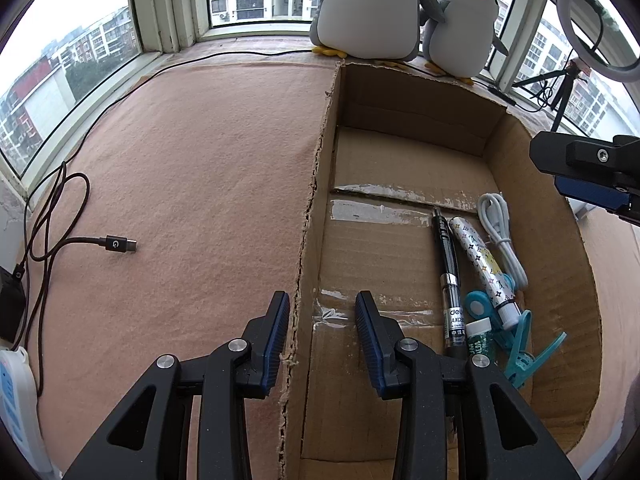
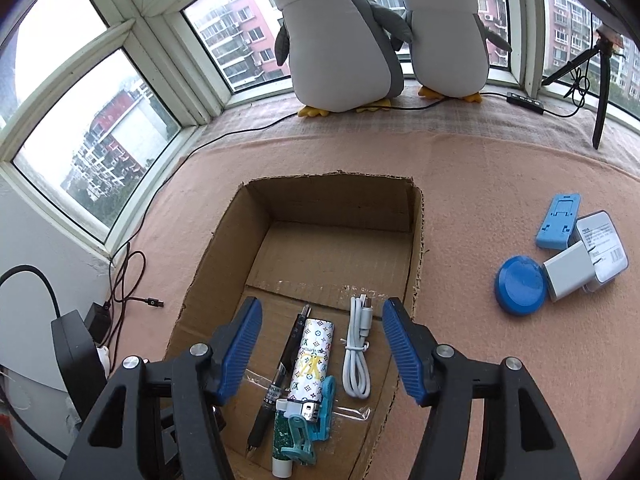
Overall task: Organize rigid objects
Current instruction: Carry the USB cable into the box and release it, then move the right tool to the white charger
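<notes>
The open brown cardboard box (image 2: 224,264) is being straddled at its torn left wall by the barely parted left gripper (image 1: 322,338). The right gripper (image 2: 322,350), spread and empty, is being held above the coiled white cable (image 2: 357,356) lying at lower centre; it should be lifted clear before the round blue lid (image 2: 520,285), at right, is approached.

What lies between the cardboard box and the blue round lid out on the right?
Only bare pink cloth, as the right wrist view shows. The cardboard box and the blue round lid have nothing between them.
</notes>
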### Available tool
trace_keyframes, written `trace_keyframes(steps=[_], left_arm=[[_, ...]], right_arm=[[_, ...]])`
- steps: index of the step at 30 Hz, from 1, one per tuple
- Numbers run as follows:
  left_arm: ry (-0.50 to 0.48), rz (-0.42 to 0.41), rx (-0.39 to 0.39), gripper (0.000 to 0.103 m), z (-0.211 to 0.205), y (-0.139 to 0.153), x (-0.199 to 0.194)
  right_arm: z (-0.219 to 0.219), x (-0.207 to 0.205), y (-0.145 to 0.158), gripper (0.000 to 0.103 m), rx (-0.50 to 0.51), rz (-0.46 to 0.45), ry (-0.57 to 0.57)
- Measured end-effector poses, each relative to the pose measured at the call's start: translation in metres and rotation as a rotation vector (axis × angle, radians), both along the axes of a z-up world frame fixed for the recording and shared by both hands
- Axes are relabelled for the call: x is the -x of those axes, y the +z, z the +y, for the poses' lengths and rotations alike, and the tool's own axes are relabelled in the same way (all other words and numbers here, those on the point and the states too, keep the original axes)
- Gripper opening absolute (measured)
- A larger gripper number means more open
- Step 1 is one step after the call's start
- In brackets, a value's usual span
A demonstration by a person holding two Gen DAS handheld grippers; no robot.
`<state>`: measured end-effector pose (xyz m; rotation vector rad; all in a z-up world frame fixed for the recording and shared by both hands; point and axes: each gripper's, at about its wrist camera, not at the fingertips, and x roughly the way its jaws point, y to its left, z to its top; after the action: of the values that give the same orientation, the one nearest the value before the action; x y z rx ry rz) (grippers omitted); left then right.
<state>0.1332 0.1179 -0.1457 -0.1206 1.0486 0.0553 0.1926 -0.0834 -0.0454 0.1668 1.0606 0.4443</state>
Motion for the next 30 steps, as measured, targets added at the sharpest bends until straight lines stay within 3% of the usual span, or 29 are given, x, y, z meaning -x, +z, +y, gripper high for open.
trace_keyframes(steps=[14,21,30], left_arm=[[0.001,0.0,-0.007,0.038,-0.001,0.0,-0.001],[0.01,-0.002,-0.011,0.038,-0.002,0.0,0.0],[0.022,-0.004,-0.02,0.038,-0.004,0.0,0.001]], right_arm=[[-0.028,0.007,0.014,0.059,-0.043,-0.026,-0.032],[-0.089,0.015,0.014,0.059,-0.063,-0.042,-0.111],[-0.173,0.016,0.007,0.059,0.004,-0.093,-0.231]])
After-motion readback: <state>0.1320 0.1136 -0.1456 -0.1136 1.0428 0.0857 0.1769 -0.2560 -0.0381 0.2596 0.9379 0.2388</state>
